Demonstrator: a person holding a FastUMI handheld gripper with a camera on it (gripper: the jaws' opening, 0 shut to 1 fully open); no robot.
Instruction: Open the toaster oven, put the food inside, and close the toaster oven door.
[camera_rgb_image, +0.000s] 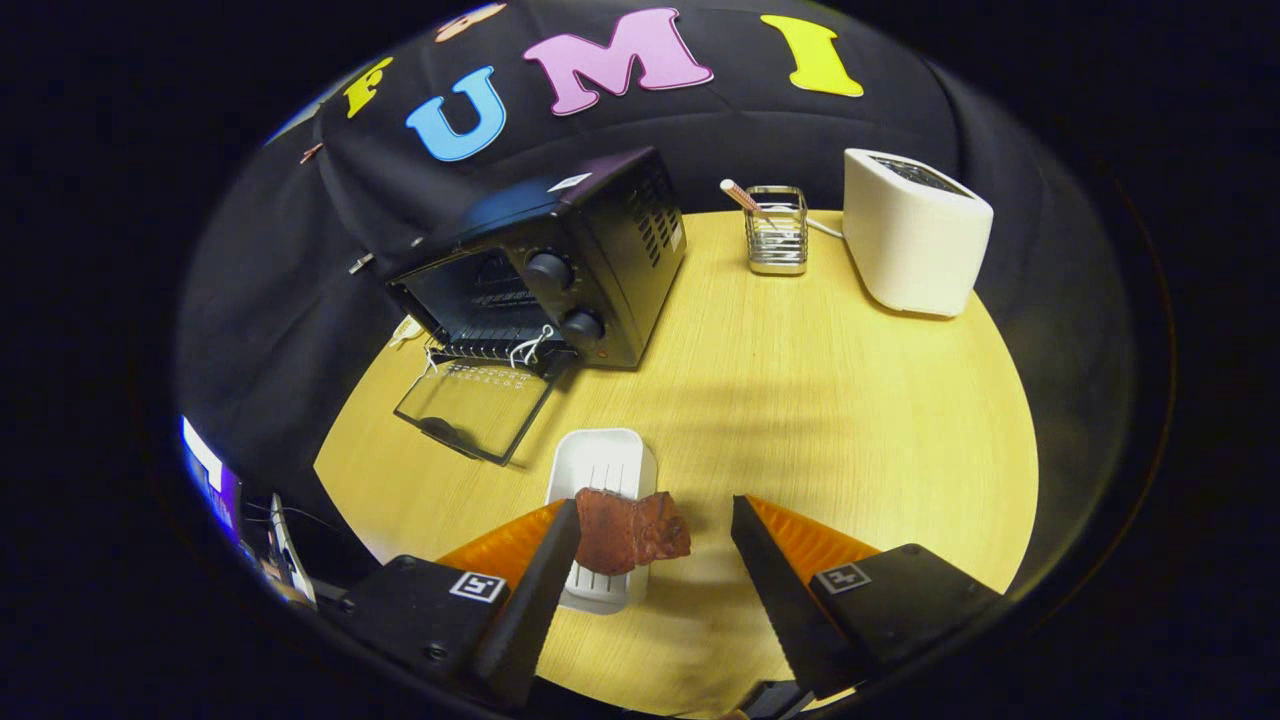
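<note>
A black toaster oven (600, 250) stands at the back left of the round wooden table (850, 420). Its glass door (475, 410) is folded down flat toward me, and the wire rack inside shows. A white ridged tray (600, 465) lies just ahead of my left finger. A brown-red slab of meat (630, 530) rests across the tray's right side, against my left finger's tip. My gripper (655, 505) is open and wide. The meat sits between the fingers, with a gap to the right finger.
A white pop-up toaster (915, 235) stands at the back right. Beside it is a wire holder (777, 232) with a stick in it. Bare tabletop stretches between the oven and the toaster. The table's edge curves close on the left, by the oven door.
</note>
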